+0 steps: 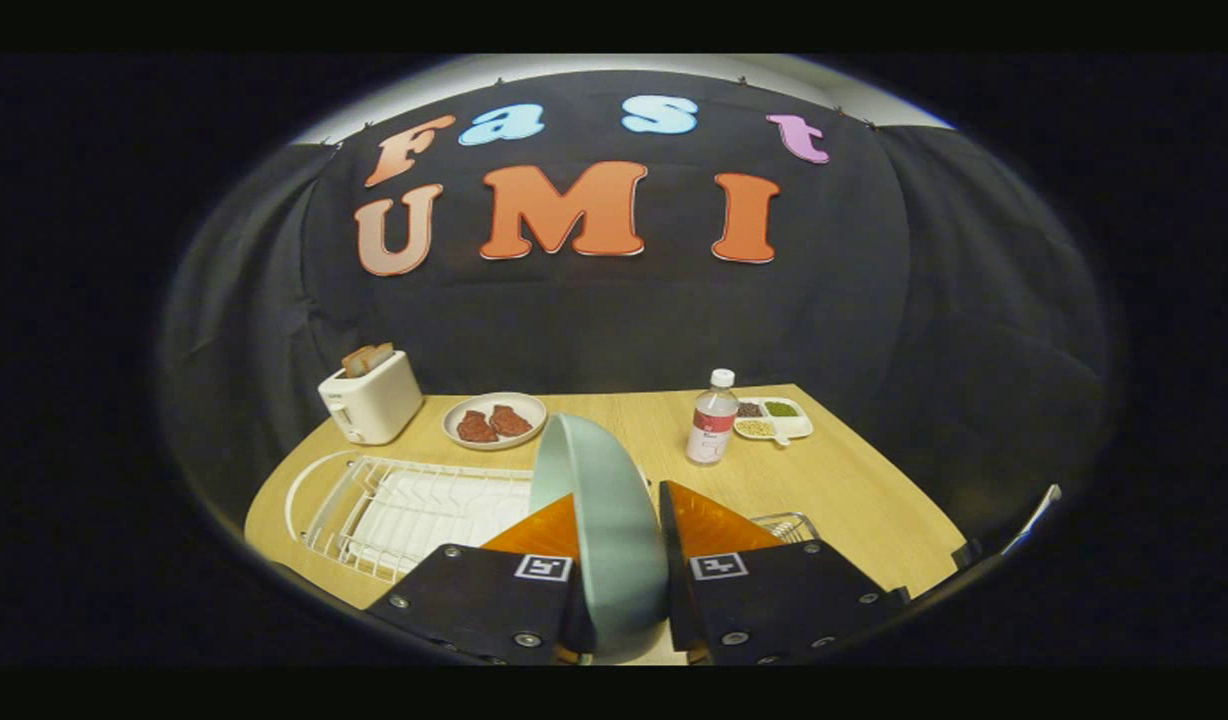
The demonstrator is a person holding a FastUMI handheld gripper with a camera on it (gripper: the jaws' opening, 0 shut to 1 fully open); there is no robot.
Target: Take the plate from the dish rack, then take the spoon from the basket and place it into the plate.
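Pale green plate (604,520) held on edge, upright, between the two fingers of the gripper (619,575), both pressing on its faces near the lower rim; lifted clear of the white wire dish rack (414,510), which lies low and left on the wooden table (874,500). Probably a stiff, glazed, smooth thing, of fair weight for a pinch hold and likely to chip if knocked; held so near the rim, liable to swing or slip, so better moved slowly and laid flat soon. Open table to the right of the fingers, between the near edge and the clear bottle (712,420), looking like the roomiest spot for setting down. Just right of the fingers, the rim of a wire basket (789,523), partly hidden; spoon not made out from here. Far side crowded: white toaster (371,400) far left, a plate of red meat (494,420) beside it, a divided snack tray (774,418) just beyond the bottle. Table edge close on the near and right sides, so little margin there for the plate.
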